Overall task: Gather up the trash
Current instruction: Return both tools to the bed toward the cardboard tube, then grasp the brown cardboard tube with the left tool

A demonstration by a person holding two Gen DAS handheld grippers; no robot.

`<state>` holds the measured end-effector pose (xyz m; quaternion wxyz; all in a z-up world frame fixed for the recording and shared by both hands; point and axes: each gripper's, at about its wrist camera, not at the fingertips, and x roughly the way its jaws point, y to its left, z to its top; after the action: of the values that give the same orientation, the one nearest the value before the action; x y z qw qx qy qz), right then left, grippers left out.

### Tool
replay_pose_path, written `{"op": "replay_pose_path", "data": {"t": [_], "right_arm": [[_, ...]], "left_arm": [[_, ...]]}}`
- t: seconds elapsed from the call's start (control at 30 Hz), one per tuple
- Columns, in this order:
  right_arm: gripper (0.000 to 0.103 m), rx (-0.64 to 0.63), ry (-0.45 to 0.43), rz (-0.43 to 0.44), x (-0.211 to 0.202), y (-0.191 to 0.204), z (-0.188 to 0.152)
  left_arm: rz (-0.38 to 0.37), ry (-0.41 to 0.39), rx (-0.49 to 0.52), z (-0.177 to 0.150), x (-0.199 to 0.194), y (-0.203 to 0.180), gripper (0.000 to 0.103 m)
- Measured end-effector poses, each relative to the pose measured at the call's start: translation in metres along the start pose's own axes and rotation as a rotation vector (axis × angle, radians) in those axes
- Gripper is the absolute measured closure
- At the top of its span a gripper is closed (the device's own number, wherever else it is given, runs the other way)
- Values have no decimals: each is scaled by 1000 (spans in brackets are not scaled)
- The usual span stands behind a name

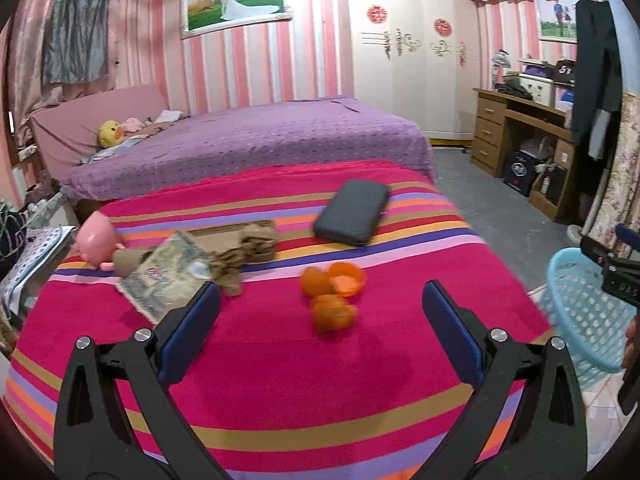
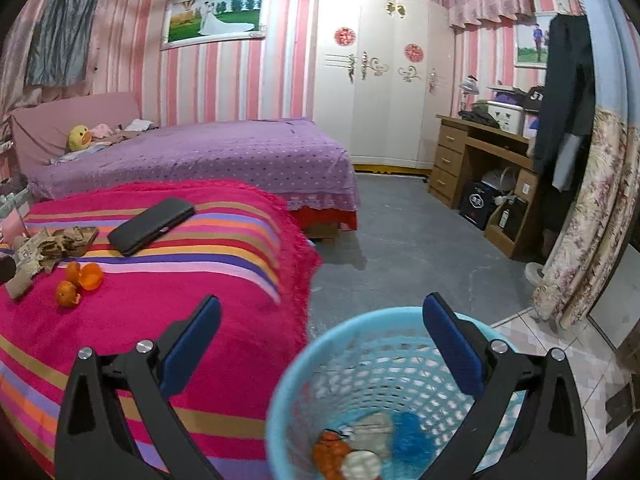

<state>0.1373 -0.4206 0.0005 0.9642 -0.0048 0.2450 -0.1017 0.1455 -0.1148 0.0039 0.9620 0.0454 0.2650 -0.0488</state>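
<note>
L gripper (image 1: 321, 294) was spread wide, empty, over orange peels (image 1: 332, 290) mid striped blanket (image 1: 280, 380). R gripper (image 2: 321, 308) also spread, empty, above blue basket (image 2: 304, 364) w/ trash, off blanket's right edge.

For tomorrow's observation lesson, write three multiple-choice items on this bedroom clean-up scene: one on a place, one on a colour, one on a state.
1. Where do the orange peels lie?
A. striped blanket
B. purple bed
C. desk

2. What colour is the basket?
A. red
B. light blue
C. black

3. How do the jaws of the right gripper stand?
A. shut on a peel
B. shut on nothing
C. open, holding nothing

Key: 1 A, they rest on the striped blanket; 2 B, its mesh wall is light blue; 3 C, the jaws are spread above the basket.
</note>
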Motion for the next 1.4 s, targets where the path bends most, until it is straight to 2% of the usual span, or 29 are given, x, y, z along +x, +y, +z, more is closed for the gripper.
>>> {"op": "replay_pose_path", "data": {"t": [0.17,0.3,0.43,0.57,0.7,0.87,1.07,1.17,1.3,1.4], "right_arm": [[5,-26,8,24,6,29,0],[5,-54,25,42,12,50,-1],[5,-80,40,44,18,67,-4],[5,-77,55,50,25,77,-3],[5,-68,70,59,30,86,-4],[5,-89,84,62,36,99,-4],[5,-101,100,62,39,112,-3],[5,-104,108,70,41,117,-2],[5,-104,117,83,42,122,-2],[5,-104,118,91,42,125,-2]], "left_arm": [[9,31,-45,-8,13,29,6],[29,46,-40,-14,23,47,6],[26,94,-66,-22,35,68,6],[32,116,-56,-28,39,81,6],[5,169,-70,-36,48,98,6],[21,188,-48,-43,55,109,6],[6,222,-90,-41,68,120,7],[19,229,-86,-40,74,119,13],[6,283,-55,-42,86,113,38],[6,279,-35,-41,86,109,47]]}}
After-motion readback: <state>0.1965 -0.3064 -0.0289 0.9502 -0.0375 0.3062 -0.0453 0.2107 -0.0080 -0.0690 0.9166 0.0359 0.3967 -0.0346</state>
